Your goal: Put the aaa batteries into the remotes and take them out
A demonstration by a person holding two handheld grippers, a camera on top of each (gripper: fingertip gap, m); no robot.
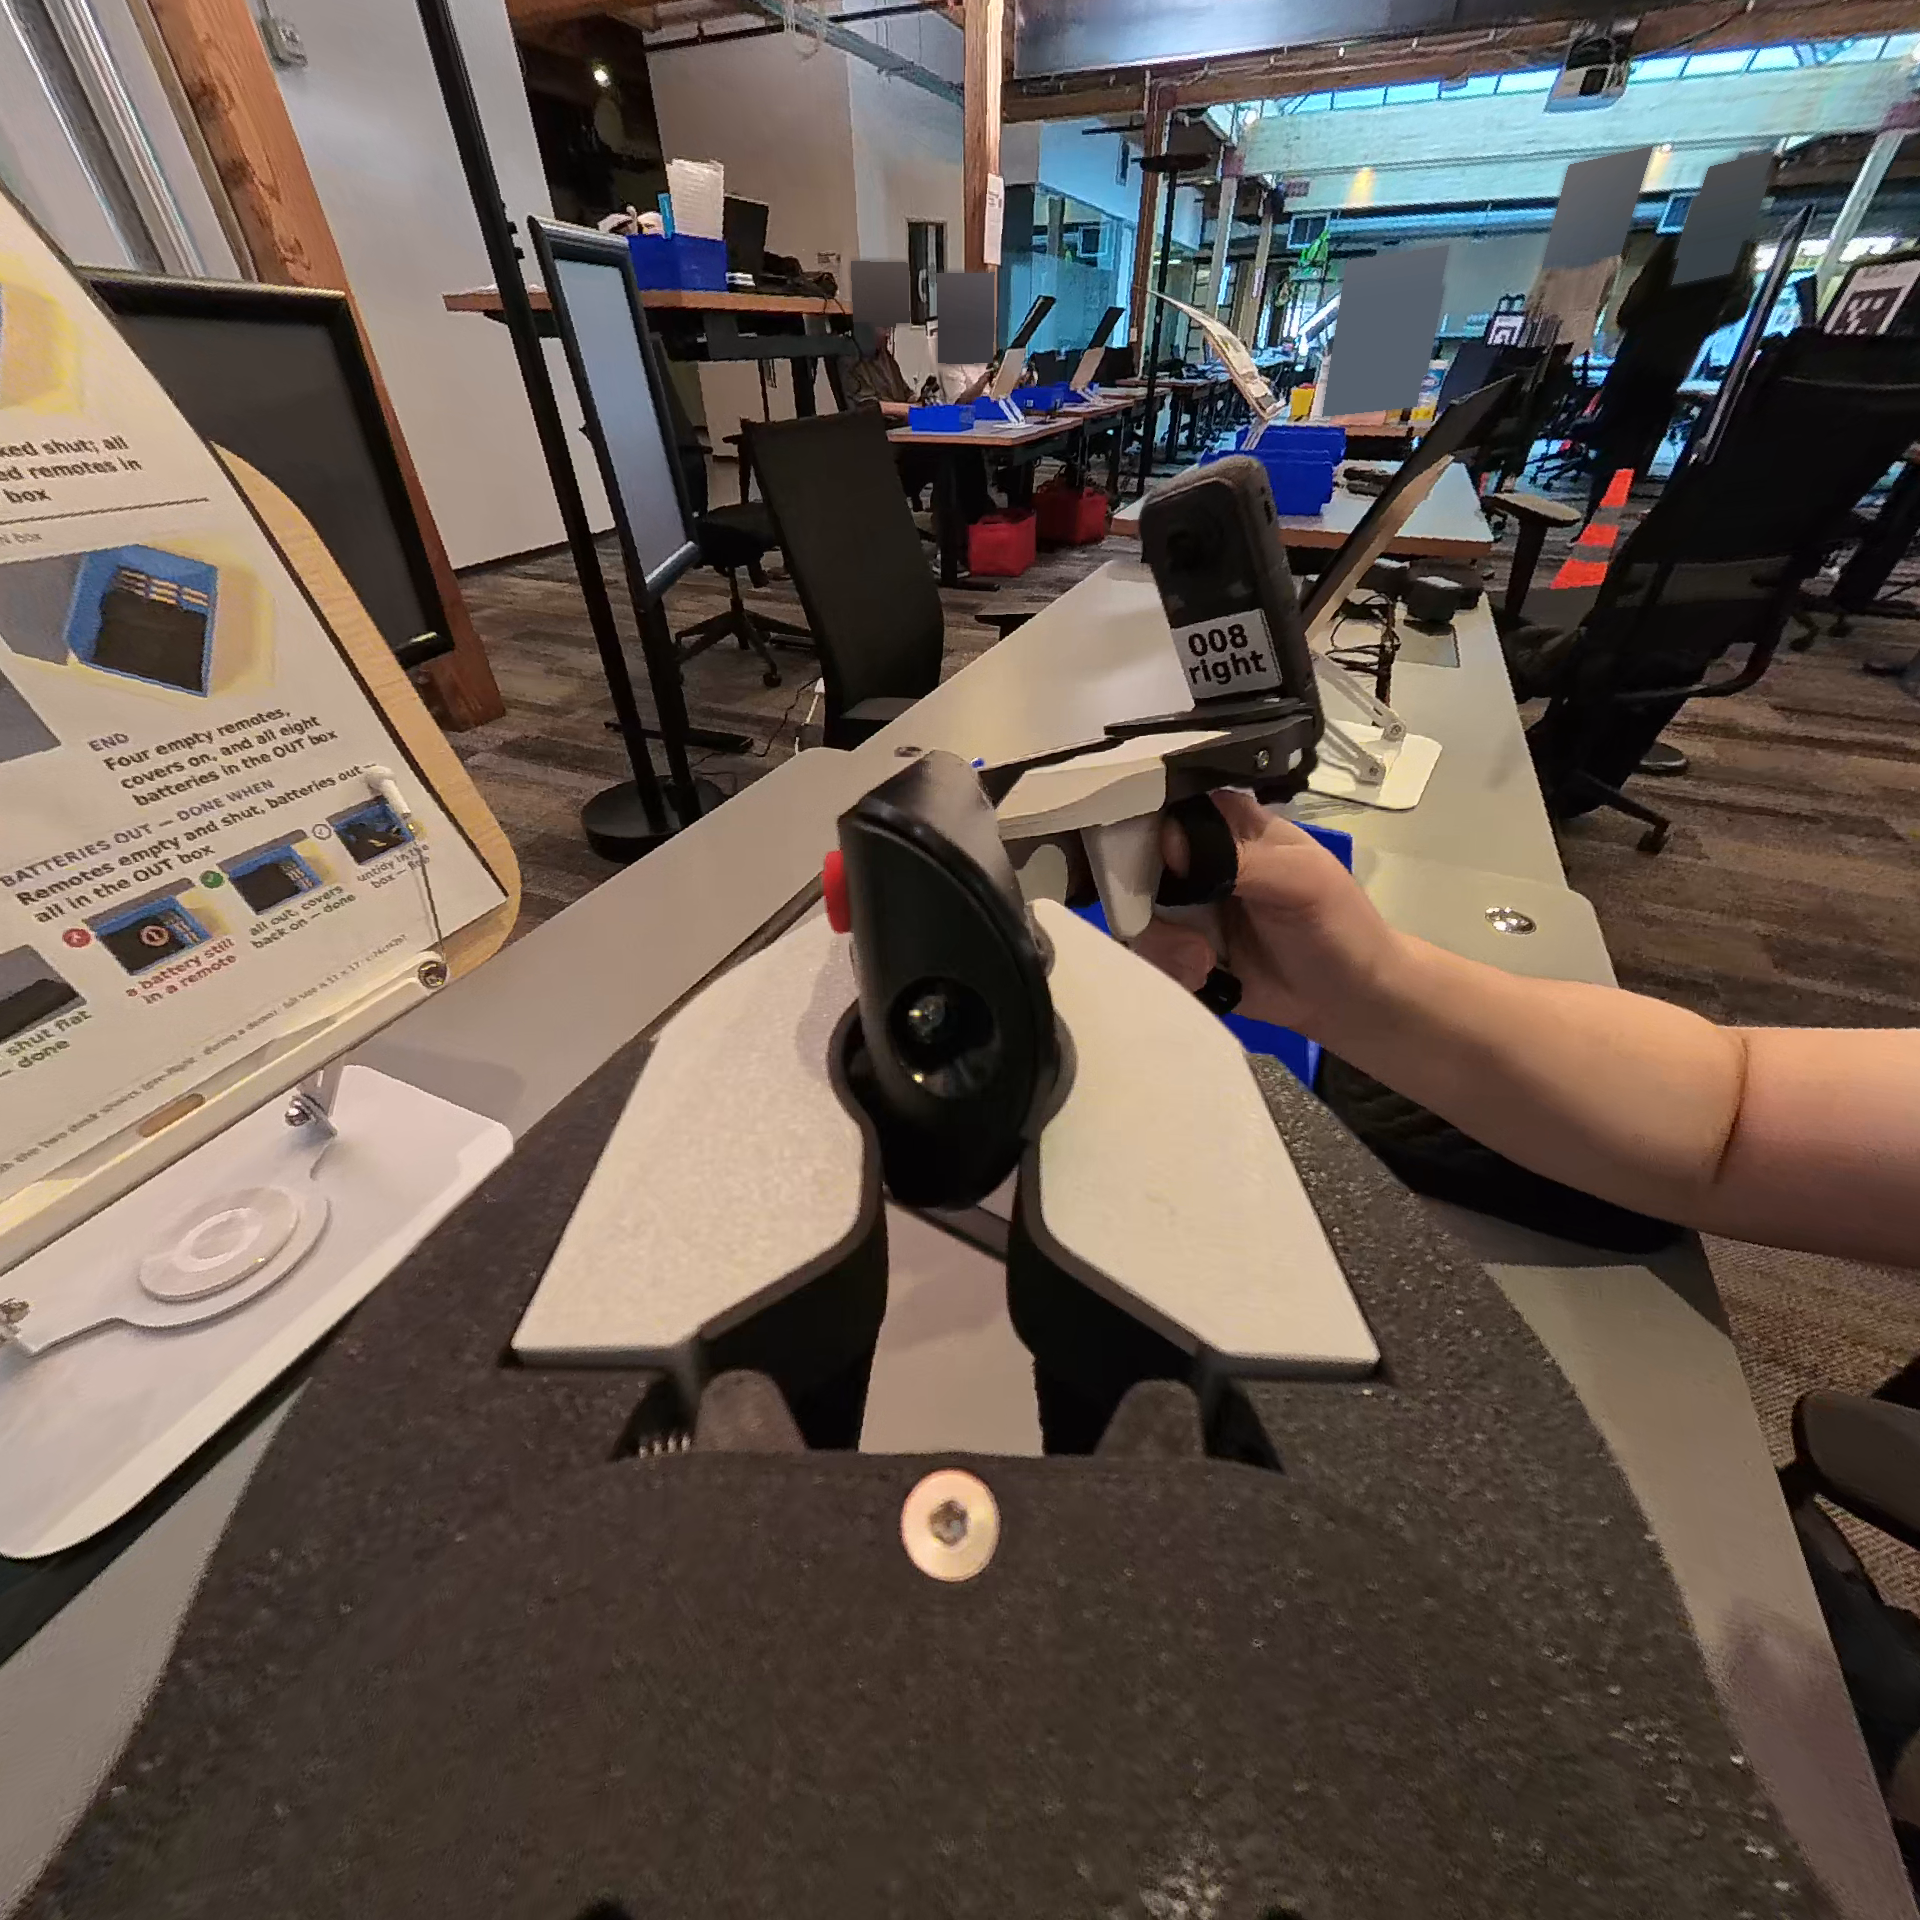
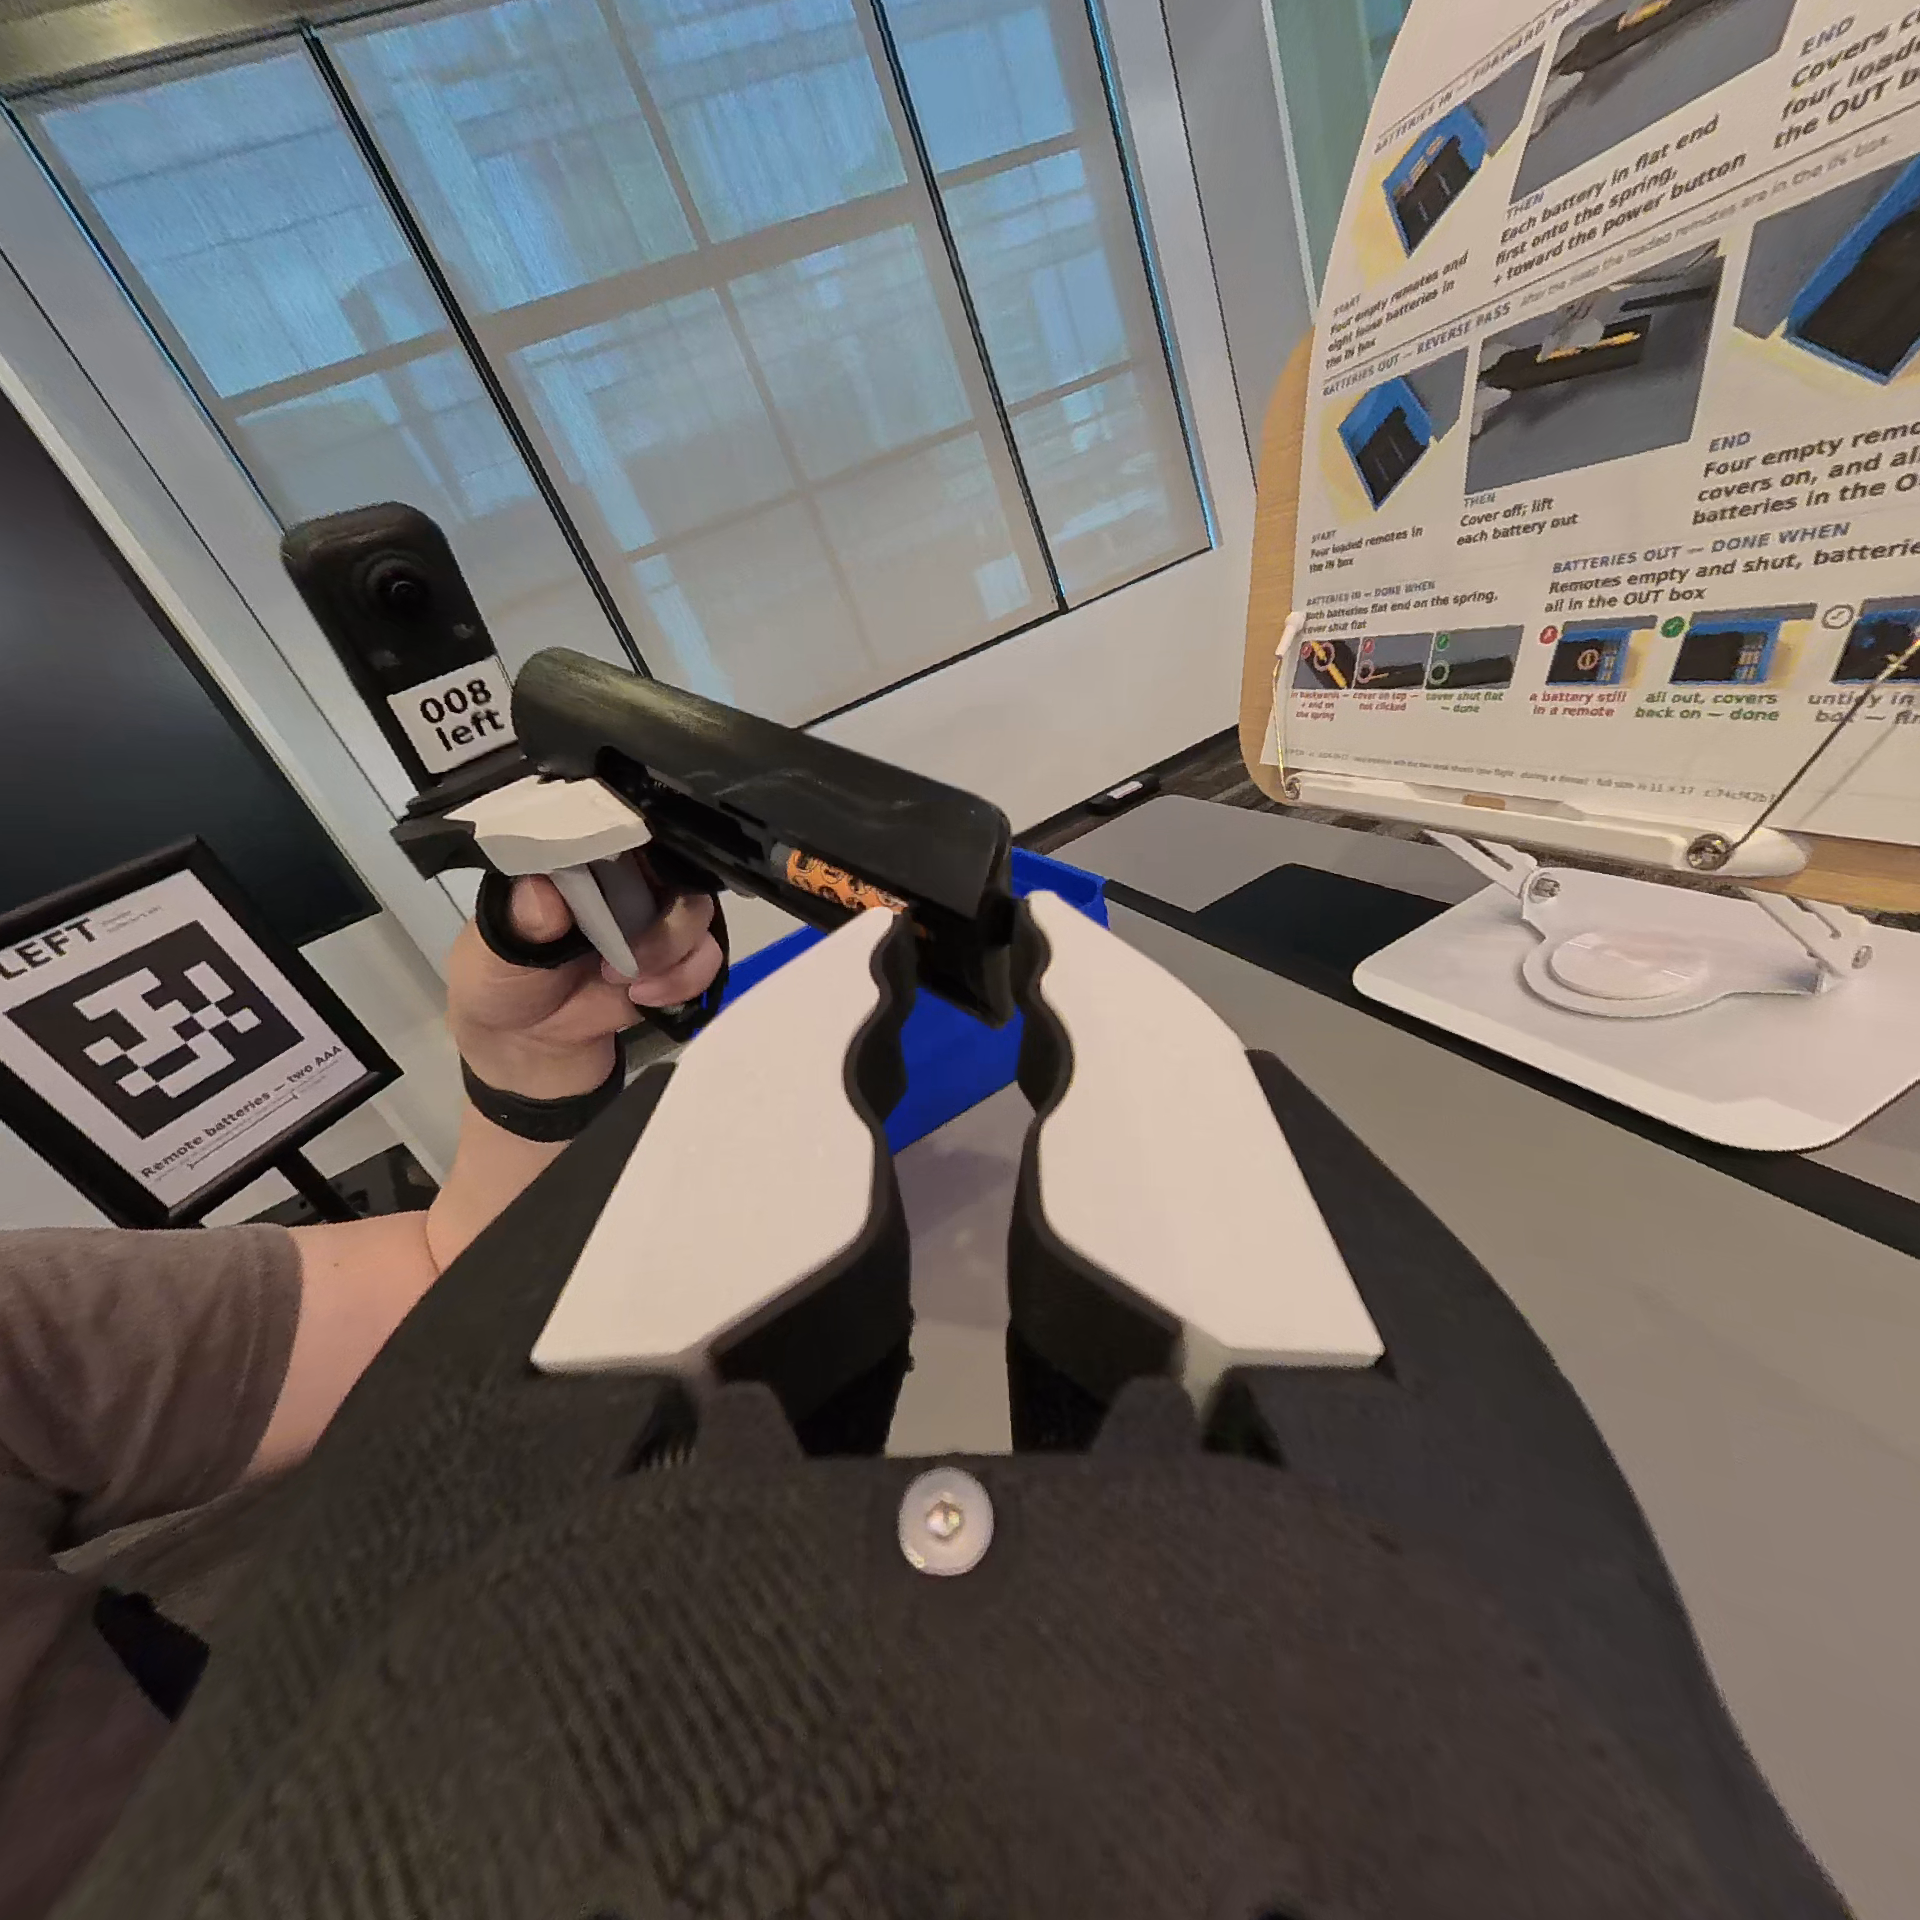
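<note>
A black remote [image 1: 940, 997] is held in the air, seen end-on in the left wrist view with its red button to the left. My left gripper [image 1: 945, 1081] is shut on it. In the right wrist view the remote [image 2: 748, 769] stretches from the far left gripper to my right gripper [image 2: 966, 935]. Its battery bay is open and shows an orange battery [image 2: 831, 878]. My right gripper's fingers [image 2: 1132, 1122] close around the remote's near end, beside the battery's tip. The right gripper [image 1: 1049, 795] also shows in the left wrist view, behind the remote.
A blue bin [image 2: 935, 1081] stands on the grey table [image 1: 623, 914] below the remote and also shows in the left wrist view [image 1: 1273, 1039]. An instruction board on a white stand [image 1: 208, 727] is at the left. A black pad [image 1: 1455, 1174] lies at the right.
</note>
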